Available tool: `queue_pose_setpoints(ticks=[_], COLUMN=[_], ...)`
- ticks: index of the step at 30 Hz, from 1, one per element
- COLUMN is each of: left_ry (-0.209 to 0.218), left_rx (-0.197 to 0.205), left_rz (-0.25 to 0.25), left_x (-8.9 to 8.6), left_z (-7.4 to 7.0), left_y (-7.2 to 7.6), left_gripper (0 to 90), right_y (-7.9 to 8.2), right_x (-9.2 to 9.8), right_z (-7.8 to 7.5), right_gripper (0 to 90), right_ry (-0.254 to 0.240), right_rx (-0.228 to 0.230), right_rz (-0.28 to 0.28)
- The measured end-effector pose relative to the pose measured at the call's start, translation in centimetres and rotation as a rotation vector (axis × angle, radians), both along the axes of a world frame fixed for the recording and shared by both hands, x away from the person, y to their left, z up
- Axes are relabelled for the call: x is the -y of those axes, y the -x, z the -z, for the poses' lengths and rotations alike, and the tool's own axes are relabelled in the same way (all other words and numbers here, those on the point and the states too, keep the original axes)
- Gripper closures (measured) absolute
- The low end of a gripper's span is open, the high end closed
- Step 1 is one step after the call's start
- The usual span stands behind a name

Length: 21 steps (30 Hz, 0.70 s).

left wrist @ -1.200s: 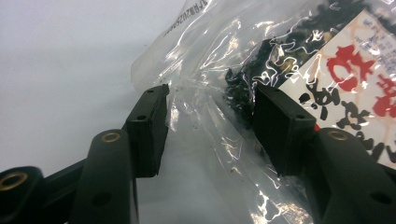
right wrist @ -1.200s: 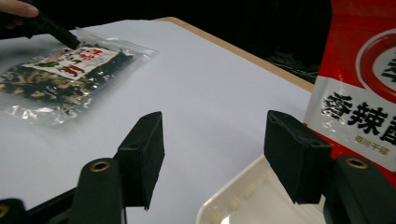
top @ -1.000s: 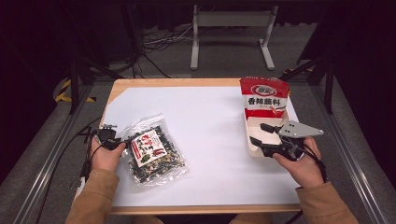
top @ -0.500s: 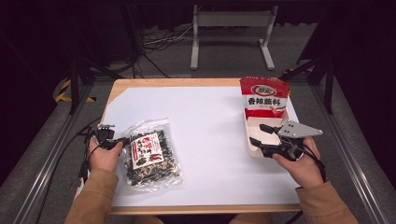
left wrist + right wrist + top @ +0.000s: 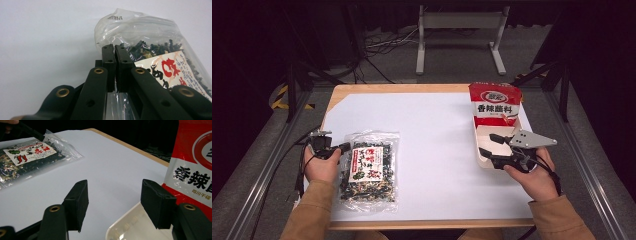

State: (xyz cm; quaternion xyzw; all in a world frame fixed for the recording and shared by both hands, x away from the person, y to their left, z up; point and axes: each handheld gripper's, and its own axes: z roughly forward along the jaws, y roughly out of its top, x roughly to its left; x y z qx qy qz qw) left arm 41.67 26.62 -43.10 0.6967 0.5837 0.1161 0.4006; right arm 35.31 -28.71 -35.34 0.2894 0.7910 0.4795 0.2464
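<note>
A clear bag [image 5: 369, 172] of dark dried bits with a white and red label lies at the front left of the white table [image 5: 437, 140]. My left gripper [image 5: 346, 146] has just been closing and is shut on the bag's upper left edge. In the left gripper view the jaws [image 5: 114, 50] meet with the clear bag [image 5: 150, 32] film pinched between them. My right gripper [image 5: 487, 143] stands open over the rim of a white tray [image 5: 477, 137], nothing between its pads [image 5: 114, 183]. A red snack bag [image 5: 494, 102] leans upright at the tray's far end.
In the right gripper view the tray [image 5: 125, 227] is just under the jaws, the red bag [image 5: 192, 170] close at the right and the clear bag [image 5: 32, 155] far across the table. A metal stand [image 5: 459, 40] and cables lie on the floor beyond the table.
The left jaws have closed onto the clear bag's edge, and the bag has turned a little straighter. The right gripper has stayed where it was.
</note>
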Motion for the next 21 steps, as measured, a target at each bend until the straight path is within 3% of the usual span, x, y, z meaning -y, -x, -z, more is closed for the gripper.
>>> queue_pose_setpoints(ticks=[3, 6, 7, 11, 17, 21], left_ry=[0.025, 0.016, 0.016, 0.025, 0.023, 0.006], left_rx=[0.042, 0.132, 0.132, 0.206, 0.277, 0.302], left_rz=[0.007, 0.020, 0.020, 0.044, 0.077, 0.102], left_x=[0.1, 0.4, 0.4, 0.7, 1.4, 2.2], left_z=[-1.0, -2.3, -2.3, -3.9, -6.0, -7.1], left_y=[0.4, 1.2, 1.2, 2.1, 3.1, 3.5], left_gripper=[87.9, 88.2, 88.4, 88.5, 88.6, 88.6], right_y=[0.0, 0.0, 0.0, 0.2, 0.3, 0.4], right_x=[-0.1, -0.3, -0.3, -0.5, -0.7, -0.9], right_z=[0.0, 0.0, 0.0, -0.1, -0.5, -0.6], right_gripper=[39.2, 39.3, 39.3, 42.1, 43.6, 43.7], right_ry=[0.001, 0.001, 0.001, -0.001, 0.005, 0.001], right_rx=[0.000, -0.001, -0.001, -0.006, 0.008, 0.009], right_rz=[-0.004, -0.006, -0.006, -0.021, -0.029, -0.034])
